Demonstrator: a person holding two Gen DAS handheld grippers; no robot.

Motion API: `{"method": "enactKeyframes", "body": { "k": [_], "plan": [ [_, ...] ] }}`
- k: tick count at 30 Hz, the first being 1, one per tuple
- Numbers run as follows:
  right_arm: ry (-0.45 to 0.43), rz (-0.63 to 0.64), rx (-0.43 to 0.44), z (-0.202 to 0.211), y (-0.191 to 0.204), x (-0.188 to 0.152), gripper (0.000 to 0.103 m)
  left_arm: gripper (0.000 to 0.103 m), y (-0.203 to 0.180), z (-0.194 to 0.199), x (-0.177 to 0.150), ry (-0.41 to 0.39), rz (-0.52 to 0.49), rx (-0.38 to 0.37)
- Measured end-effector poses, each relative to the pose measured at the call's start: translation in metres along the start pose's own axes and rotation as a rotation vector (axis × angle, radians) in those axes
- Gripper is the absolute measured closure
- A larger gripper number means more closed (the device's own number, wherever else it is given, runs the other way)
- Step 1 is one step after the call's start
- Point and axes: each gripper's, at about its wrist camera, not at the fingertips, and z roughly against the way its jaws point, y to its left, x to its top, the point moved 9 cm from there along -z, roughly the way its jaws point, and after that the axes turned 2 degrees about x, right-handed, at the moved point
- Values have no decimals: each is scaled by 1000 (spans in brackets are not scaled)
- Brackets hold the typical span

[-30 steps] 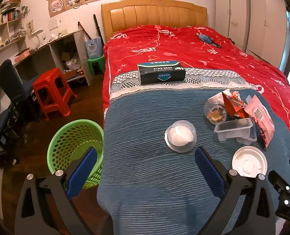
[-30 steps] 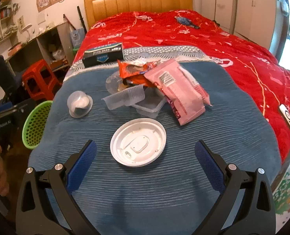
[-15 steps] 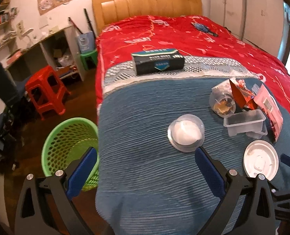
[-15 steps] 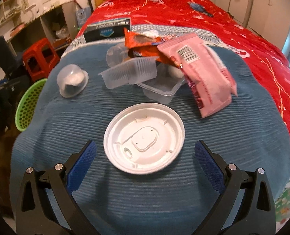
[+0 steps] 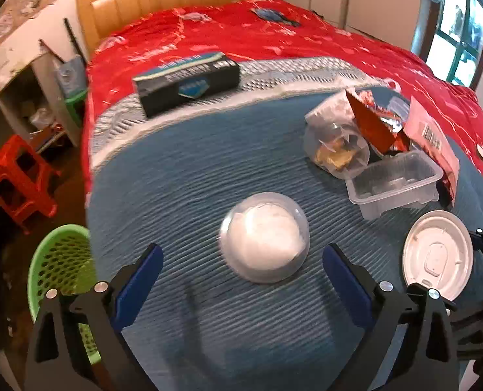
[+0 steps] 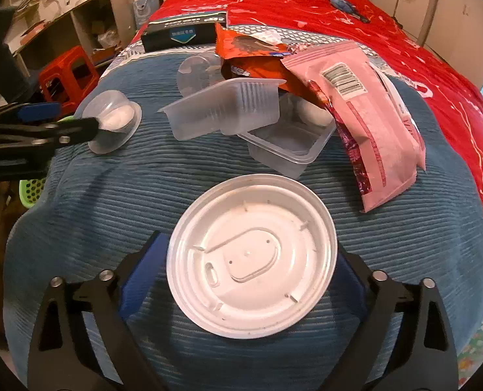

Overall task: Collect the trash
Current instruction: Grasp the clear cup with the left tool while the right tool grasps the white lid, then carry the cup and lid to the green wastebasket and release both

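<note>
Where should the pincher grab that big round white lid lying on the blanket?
Probably by its thin rim, from above. The white lid lies flat on the blue blanket, so one finger goes each side of the edge. The right gripper is already closing around it.

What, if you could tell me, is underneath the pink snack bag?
The pink snack bag lies partly over an orange wrapper and a clear tray with something white inside; whatever else lies beneath is covered.

My blue-padded black right gripper (image 6: 248,267) is closing around a white lid (image 6: 251,257) on the ribbed blue blanket (image 6: 127,189), beyond it a pink wrapper (image 6: 372,123) with a barcode, an orange-red wrapper (image 6: 251,49), clear plastic trays (image 6: 228,107), a red patterned quilt (image 6: 420,32) and a green perforated basket (image 5: 62,264).
</note>
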Motion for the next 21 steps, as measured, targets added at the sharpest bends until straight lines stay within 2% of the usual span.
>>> {"method": "enactKeyframes", "body": {
  "k": [2, 4, 8, 13, 17, 21],
  "plan": [
    [1, 4, 9, 0, 1, 0, 15, 24, -2, -7, 0, 14, -10, -16],
    [3, 7, 14, 0, 1, -1, 15, 26, -3, -14, 0, 31, -9, -37],
    [9, 9, 25, 0, 2, 1, 15, 36, -4, -22, 0, 39, 1, -85],
    [10, 35, 17, -2, 6, 1, 11, 40, -8, -24, 0, 27, -11, -106],
    [13, 38, 0, -4, 6, 1, 13, 41, -6, -20, 1, 9, -12, -102],
    [9, 23, -4, -2, 6, 3, 15, 41, 8, -6, 1, -13, 37, -100]
  ]
}}
